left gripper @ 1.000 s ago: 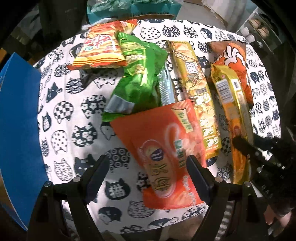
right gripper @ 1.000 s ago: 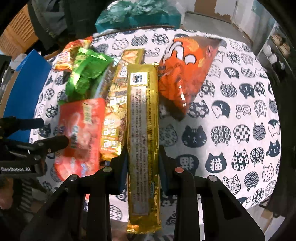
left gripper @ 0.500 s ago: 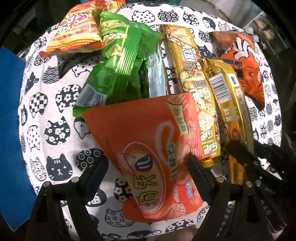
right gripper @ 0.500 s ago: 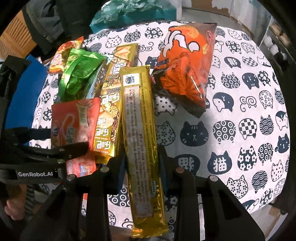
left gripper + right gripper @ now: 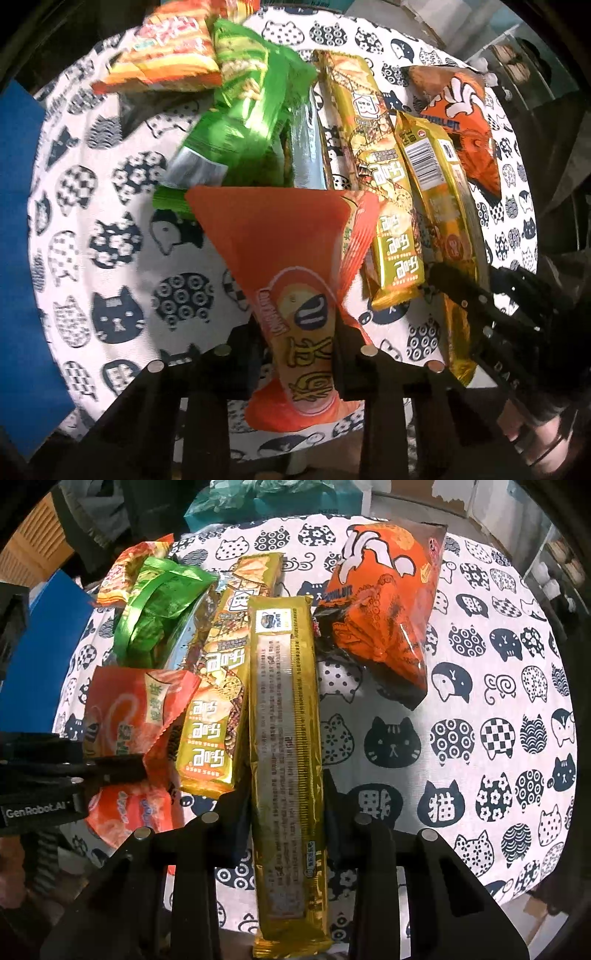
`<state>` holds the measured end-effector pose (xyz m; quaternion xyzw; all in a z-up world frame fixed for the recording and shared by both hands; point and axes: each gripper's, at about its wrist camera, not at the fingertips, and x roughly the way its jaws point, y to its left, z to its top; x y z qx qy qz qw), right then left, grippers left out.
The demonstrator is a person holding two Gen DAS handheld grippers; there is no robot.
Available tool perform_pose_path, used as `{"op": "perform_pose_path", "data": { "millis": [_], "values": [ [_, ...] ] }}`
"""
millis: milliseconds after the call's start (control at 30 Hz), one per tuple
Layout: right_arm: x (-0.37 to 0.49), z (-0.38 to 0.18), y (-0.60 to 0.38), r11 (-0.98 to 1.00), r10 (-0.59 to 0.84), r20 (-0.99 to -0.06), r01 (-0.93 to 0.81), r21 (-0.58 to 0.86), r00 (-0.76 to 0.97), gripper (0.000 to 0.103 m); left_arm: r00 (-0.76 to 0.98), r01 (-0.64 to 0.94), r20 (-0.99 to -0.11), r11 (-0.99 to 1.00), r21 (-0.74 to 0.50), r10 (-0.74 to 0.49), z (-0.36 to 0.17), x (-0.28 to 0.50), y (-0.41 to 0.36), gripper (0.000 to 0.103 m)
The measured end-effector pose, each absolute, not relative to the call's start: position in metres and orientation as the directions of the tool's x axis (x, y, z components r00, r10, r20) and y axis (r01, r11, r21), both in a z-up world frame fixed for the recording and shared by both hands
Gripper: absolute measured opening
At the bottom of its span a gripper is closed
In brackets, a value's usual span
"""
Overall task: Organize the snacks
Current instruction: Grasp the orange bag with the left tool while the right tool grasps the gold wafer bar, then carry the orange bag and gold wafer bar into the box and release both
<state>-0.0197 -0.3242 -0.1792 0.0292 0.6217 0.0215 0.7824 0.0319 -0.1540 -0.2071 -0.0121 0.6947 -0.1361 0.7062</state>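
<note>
My left gripper (image 5: 299,354) is shut on the lower half of an orange-red snack pouch (image 5: 284,251), pinching it into a funnel shape over the cat-print tablecloth (image 5: 110,236). That pouch (image 5: 136,716) and the left gripper show at the left of the right wrist view. My right gripper (image 5: 286,812) is shut on a long gold biscuit pack (image 5: 284,716), which lies lengthwise between its fingers. In the left wrist view this gold pack (image 5: 439,206) lies at the right, with the right gripper's black fingers (image 5: 465,291) on it.
A second gold patterned pack (image 5: 225,686), a green bag (image 5: 155,613), a red-yellow bag (image 5: 170,59) and a large orange chip bag (image 5: 384,616) lie on the round table. A blue box (image 5: 18,229) stands at its left edge. Bare cloth lies to the right (image 5: 480,738).
My left gripper's jaws, wide apart around the orange-red pouch before, have closed and squeezed it narrow. The left view has sunk closer to the table. The right gripper keeps its hold on the gold pack.
</note>
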Motion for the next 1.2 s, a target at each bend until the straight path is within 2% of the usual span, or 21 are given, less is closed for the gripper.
{"op": "perform_pose_path", "data": {
  "millis": [567, 1200],
  "values": [
    [-0.032, -0.133, -0.318, 0.999, 0.045, -0.951, -0.031, 0.037, 0.305, 0.031, 0.166, 0.286, -0.981, 0.957, -0.049, -0.100, -0.145, 0.027, -0.138, 0.030],
    [-0.014, -0.074, -0.275, 0.996, 0.061, -0.915, -0.083, 0.031, 0.399, 0.031, 0.426, 0.297, -0.905, 0.944, 0.144, 0.004, -0.081, 0.027, -0.097, 0.030]
  ]
}}
